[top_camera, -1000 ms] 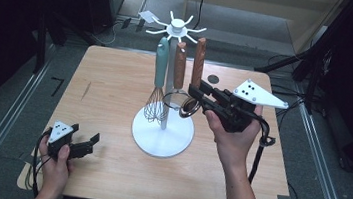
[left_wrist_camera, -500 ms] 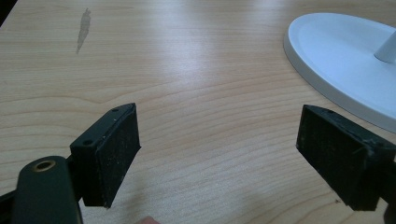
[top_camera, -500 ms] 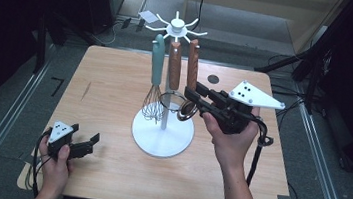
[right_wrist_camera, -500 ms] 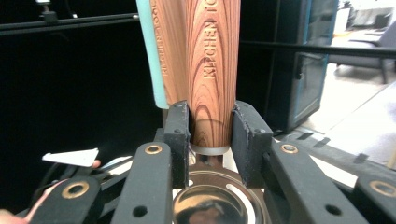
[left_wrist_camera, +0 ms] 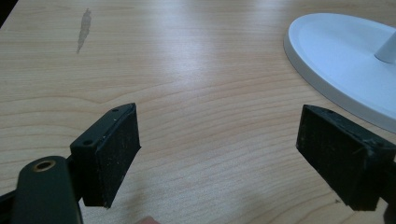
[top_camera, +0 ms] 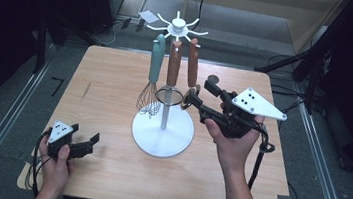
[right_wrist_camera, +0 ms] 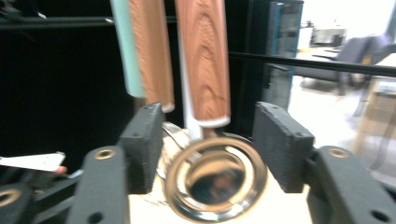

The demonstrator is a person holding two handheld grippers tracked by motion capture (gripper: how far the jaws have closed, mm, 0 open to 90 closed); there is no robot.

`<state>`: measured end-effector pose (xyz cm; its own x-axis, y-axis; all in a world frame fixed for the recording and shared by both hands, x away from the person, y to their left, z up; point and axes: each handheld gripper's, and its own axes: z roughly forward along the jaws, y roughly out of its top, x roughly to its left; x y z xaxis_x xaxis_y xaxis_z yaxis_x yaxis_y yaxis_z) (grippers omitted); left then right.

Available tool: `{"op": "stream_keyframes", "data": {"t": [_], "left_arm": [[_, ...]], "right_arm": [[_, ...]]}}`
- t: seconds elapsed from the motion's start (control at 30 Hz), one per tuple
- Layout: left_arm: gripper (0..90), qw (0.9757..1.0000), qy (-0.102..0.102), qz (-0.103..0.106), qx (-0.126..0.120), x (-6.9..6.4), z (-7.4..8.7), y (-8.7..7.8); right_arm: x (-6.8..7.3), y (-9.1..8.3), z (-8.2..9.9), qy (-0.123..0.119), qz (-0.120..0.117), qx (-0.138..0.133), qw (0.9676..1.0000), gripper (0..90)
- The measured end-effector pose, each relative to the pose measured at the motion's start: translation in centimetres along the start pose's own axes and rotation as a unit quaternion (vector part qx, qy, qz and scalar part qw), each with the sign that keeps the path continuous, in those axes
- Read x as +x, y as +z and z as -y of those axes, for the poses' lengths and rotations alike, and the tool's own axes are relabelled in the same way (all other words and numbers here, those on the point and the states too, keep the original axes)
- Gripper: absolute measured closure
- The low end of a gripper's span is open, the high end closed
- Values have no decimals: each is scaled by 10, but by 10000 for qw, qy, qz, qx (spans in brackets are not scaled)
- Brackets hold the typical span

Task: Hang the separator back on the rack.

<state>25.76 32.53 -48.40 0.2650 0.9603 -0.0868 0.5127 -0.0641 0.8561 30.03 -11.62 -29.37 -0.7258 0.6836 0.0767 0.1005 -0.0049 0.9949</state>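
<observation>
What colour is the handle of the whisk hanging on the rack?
Pale teal whisk handle; the high view shows it best.

One white rack [top_camera: 163, 128] stands on the worktop [top_camera: 106, 81]. Three utensils hang from it: one teal-handled whisk [top_camera: 154, 77] and two wooden-handled utensils [top_camera: 174, 64]. Two tools: left tool [top_camera: 90, 141], right tool [top_camera: 200, 98].

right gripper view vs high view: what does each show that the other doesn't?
Right gripper view adds: the right claw close up, jaws just opened, pads either side of the wooden-handled tool's round metal head, not clamped on it. High view adds: the white rack, the whisk wires, the left claw at the table's near corner. Both: three hanging handles.
</observation>
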Motion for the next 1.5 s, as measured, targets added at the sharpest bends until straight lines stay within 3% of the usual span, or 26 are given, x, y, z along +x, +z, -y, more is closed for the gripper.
{"op": "stream_keyframes", "data": {"t": [0.3, 0.43, 0.67, 1.13, 1.5], "left_arm": [[137, 10000, -14, 8, 6, 0, 0, 0], [137, 10000, -3, 6, 5, 0, 0, 0], [136, 10000, -14, 11, -3, 0, 0, 0], [136, 10000, 13, -9, 6, 0, 0, 0], [136, 10000, 8, 5, -12, 0, 0, 0]], "right_arm": [[-4, -7, 20, -53, 670, 226, 9975, 85], [-6, -11, 30, 50, 740, 348, 9966, 0], [-14, -20, 50, 137, 866, 431, 9952, 0], [-34, -39, 99, 347, 1277, 727, 9885, 0], [-47, -49, 124, 464, 1424, 926, 9844, 0]]}}
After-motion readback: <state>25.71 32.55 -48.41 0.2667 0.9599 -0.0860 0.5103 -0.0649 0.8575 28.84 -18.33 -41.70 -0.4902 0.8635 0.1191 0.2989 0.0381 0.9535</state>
